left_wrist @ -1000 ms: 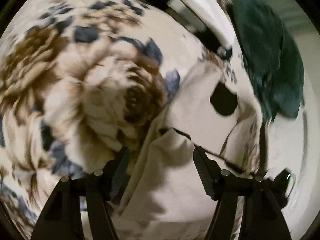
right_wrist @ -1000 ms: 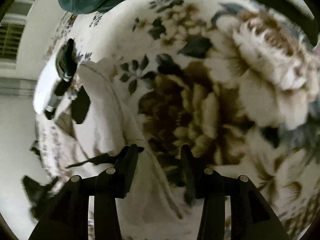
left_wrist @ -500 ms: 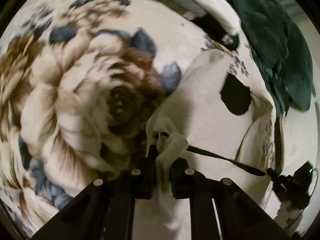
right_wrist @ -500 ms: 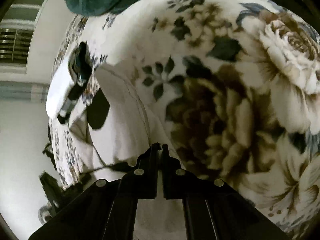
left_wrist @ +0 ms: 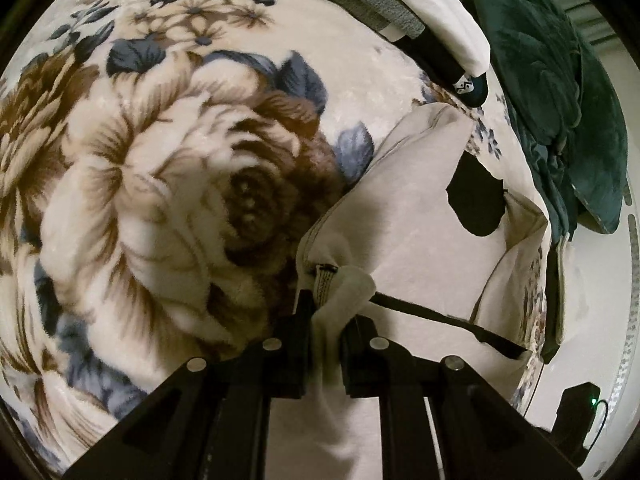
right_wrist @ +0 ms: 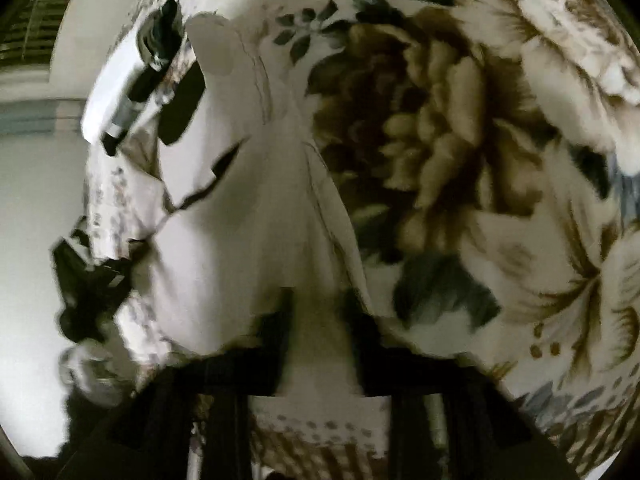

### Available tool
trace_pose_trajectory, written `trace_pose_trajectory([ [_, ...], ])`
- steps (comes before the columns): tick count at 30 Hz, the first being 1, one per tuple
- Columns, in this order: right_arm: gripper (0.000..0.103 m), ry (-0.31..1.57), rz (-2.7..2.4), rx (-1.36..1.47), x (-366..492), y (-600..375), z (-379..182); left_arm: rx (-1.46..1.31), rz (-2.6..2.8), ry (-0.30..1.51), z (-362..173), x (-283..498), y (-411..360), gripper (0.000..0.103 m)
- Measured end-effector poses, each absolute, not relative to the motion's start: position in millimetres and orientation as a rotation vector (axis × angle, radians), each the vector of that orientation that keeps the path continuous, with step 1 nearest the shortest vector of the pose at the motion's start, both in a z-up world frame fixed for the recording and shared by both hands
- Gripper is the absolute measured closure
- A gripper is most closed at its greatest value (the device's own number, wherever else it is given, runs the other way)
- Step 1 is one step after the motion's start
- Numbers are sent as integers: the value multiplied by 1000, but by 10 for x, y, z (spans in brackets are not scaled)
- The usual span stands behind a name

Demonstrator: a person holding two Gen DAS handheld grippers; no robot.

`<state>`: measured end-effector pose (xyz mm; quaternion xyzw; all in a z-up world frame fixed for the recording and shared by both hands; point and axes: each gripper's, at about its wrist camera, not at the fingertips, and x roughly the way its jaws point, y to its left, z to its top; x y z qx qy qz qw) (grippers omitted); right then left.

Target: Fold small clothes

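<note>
Two grippers, both engaged on one item. Left gripper (left_wrist: 325, 326): jaws together, clamped on a bunched fold at the hem of the cream garment (left_wrist: 404, 240). Right gripper (right_wrist: 318, 320): jaws closed around another edge of the same garment (right_wrist: 240, 240), cloth filling the gap between them; view blurred.

Cream garment: spread flat on the floral blanket (left_wrist: 160, 184), printed with black patches (left_wrist: 476, 200) and a thin black line running across its lower part. Seen also in the right wrist view with the blanket (right_wrist: 440, 160) extending to the right of it.

Surroundings, left wrist view:
- Dark green fabric (left_wrist: 560, 100), heaped at the far edge of the blanket, beyond the garment and apart from it.
- White folded cloth (left_wrist: 440, 8) lying over a black-and-grey item (left_wrist: 432, 52), near the garment's far corner.
- Small black device with a green light (left_wrist: 580, 404), at lower right, off the blanket.

Surroundings, right wrist view:
- Same white cloth (right_wrist: 108, 92), at the garment's far left corner.
- Dark blurred objects (right_wrist: 88, 280) at left edge, unidentifiable.

Obstructions: gripper arms covering the near part of the garment in both views.
</note>
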<state>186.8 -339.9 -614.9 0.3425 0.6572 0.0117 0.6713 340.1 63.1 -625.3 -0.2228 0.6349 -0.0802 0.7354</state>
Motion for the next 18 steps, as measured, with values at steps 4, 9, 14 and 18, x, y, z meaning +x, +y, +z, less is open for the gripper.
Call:
trace_pose_trajectory([
  [4, 101, 1429, -123, 757, 1711, -3461, -6063, -488, -168, 1400, -6257, 3404, 642, 94],
  [9, 101, 1461, -185, 779, 1603, -3565, -6100, -505, -169, 1407, -6264, 3403, 652, 94],
  [14, 69, 1390, -168, 808, 1830, -3685, -5957, -619, -229, 1442, -6181, 3388, 761, 79],
  [18, 48, 1343, -104, 824, 2139, -3720, -5945, -680, -219, 1399, -6031, 3290, 955, 42],
])
